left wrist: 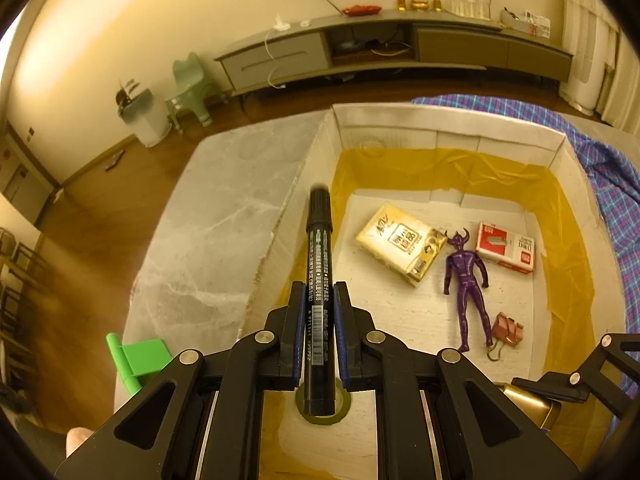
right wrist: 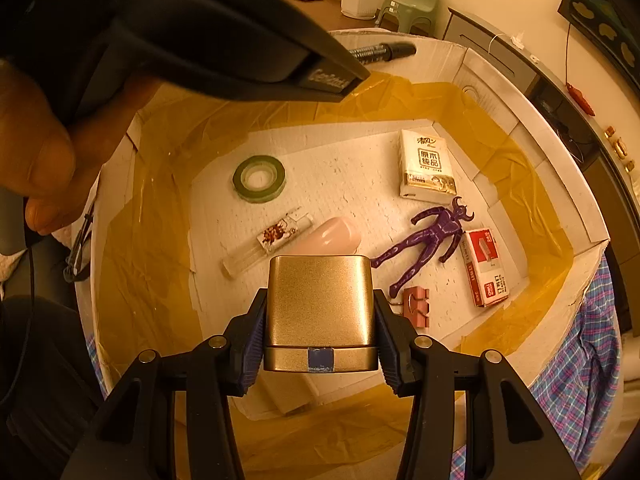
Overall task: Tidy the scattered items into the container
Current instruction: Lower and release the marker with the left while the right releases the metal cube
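Left gripper (left wrist: 319,294) clamps the black marker pen (left wrist: 318,280) over the white tape-lined cardboard box (left wrist: 440,120); right gripper (right wrist: 320,312) grips a gold metal tin (right wrist: 320,304)

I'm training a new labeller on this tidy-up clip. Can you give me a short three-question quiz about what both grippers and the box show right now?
1. True or false: the left gripper holds a black marker between its fingers.
2. What does the right gripper carry? A) a roll of tape B) a gold tin C) a purple figure
3. Fill in: in the white box, the purple figure lies between the tissue pack and the red and white ____ box.

Key:
1. True; the marker is clamped upright along the fingers.
2. B; the gold tin sits between the fingers, over the box floor.
3. Staple; the staple box lies beside the figure.
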Demonstrator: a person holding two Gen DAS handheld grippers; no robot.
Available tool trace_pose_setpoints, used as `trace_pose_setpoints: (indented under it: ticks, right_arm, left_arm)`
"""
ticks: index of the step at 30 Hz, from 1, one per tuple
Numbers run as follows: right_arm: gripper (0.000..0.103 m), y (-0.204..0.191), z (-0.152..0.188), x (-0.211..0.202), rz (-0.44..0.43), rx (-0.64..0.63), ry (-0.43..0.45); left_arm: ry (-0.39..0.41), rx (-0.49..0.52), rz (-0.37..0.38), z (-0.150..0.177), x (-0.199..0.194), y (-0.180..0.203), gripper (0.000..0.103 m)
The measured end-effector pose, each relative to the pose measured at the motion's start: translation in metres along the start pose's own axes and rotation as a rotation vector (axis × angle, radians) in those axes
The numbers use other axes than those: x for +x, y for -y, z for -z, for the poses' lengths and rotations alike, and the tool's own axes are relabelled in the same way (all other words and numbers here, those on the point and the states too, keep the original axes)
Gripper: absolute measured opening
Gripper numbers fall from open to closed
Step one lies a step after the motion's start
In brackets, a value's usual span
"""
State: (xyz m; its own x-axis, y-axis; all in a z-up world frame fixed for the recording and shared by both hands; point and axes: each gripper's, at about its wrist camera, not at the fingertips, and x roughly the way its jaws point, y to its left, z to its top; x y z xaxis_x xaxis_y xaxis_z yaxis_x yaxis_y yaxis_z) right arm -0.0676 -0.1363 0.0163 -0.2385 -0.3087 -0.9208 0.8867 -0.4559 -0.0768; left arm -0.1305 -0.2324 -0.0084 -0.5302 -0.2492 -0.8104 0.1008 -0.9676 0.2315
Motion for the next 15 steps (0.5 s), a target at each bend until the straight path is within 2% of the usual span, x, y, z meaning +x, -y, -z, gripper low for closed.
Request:
trace_pose_setpoints:
  ticks: [3,4,5,6,15]
  right_arm:
    - [0.050,0.001,0.001,0.000,0.001,0.006,-0.004]
    - [0.050,0.001,0.001,-0.001,-0.002,0.011,-0.003]
    - [0.050,0.002,0.001,-0.002,-0.006,0.019,0.003]
    - [0.050,0.003,0.001,-0.004,-0.011,0.028,0.007]
    - [0.057,0.002,0.003,-0.024,-0.022,0.053,0.046]
  left_arm:
    - [-0.014,-0.009,0.006,-0.001,0.003,0.002,0.018]
    - [-0.012,-0.011,0.003,-0.001,0.003,0.002,0.025]
    - [-0.007,-0.011,-0.010,0.000,0.003,0.003,0.044]
    - [-0.002,-0.013,-0.013,0.000,0.002,0.002,0.052]
    - [0.008,-0.031,0.038,0.009,-0.007,-0.009,0.052]
